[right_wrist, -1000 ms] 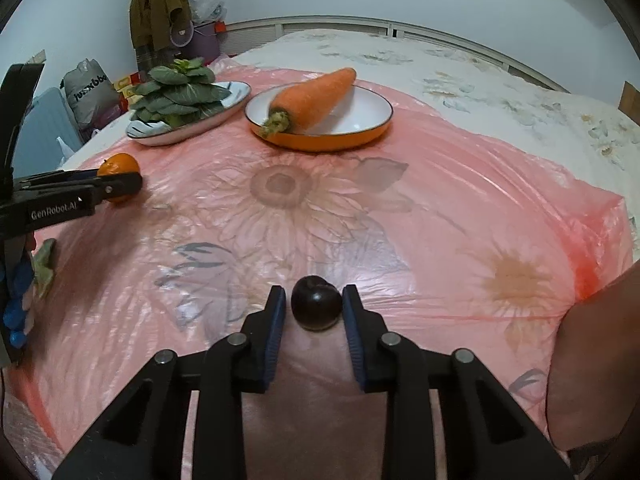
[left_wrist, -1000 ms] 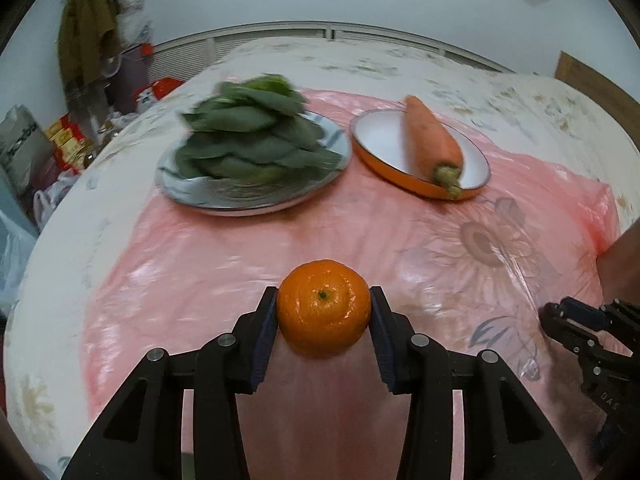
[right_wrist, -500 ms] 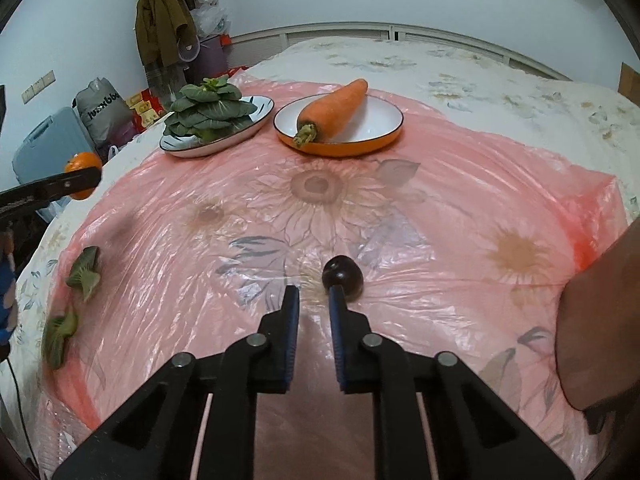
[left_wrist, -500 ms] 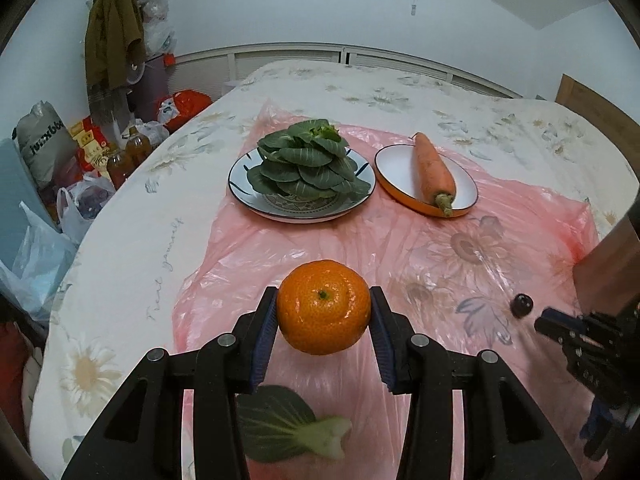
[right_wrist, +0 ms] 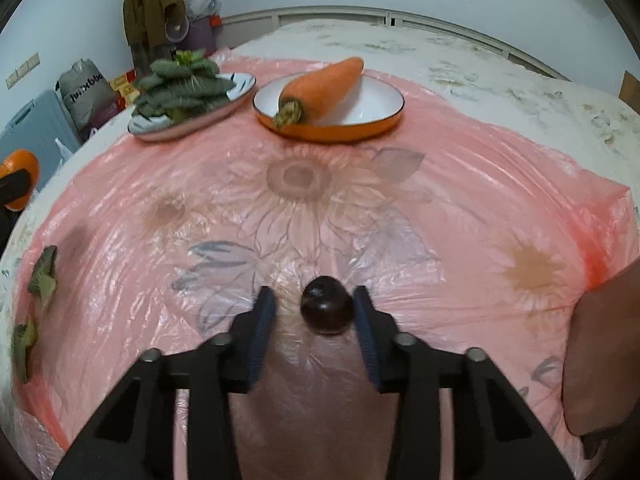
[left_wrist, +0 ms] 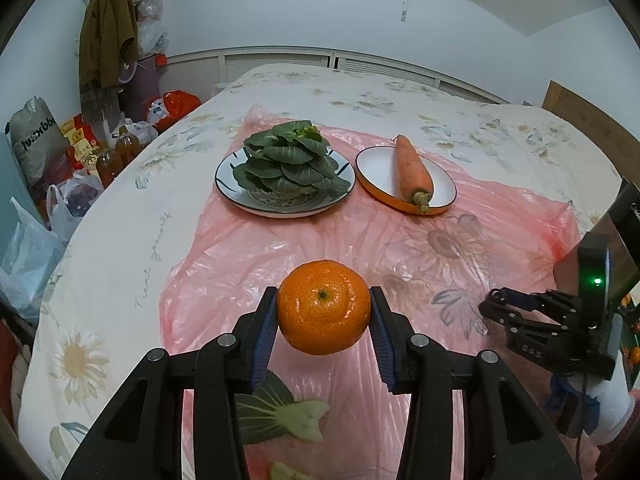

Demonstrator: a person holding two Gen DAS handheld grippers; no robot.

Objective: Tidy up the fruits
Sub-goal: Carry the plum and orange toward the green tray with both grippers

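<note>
- We have the orange (left_wrist: 323, 306) clamped in the left claw (left_wrist: 323, 334), lifted clear of the pink sheet (left_wrist: 320, 236) and near its front edge.
- We have the plum (right_wrist: 327, 310) lying on the sheet between the jaws of the right claw (right_wrist: 315, 334); it sits against the right-hand pad, with a clear gap to the left-hand one.
- We judge the plum the likeliest trouble: it is small, round and glossy on slick plastic, so an off-centre squeeze could shoot it forward or push it aside.
- We see only the pad faces meeting the orange at its widest part; a jolt or a slackened hold could let it drop and roll off the sheet.
- The right claw's jaws have just been opening; they stand partly apart, wider than the plum, pressing on nothing.
- The left claw is closed on the orange, both pads against its sides.
- Farther out, the carrot (right_wrist: 320, 86) fills the orange-rimmed plate (right_wrist: 384, 98) and the greens (left_wrist: 290, 160) the other, so we see no free dish for fruit.
- Loose leaves (left_wrist: 276, 414) lie under the left claw, where they could get in the way.
</note>
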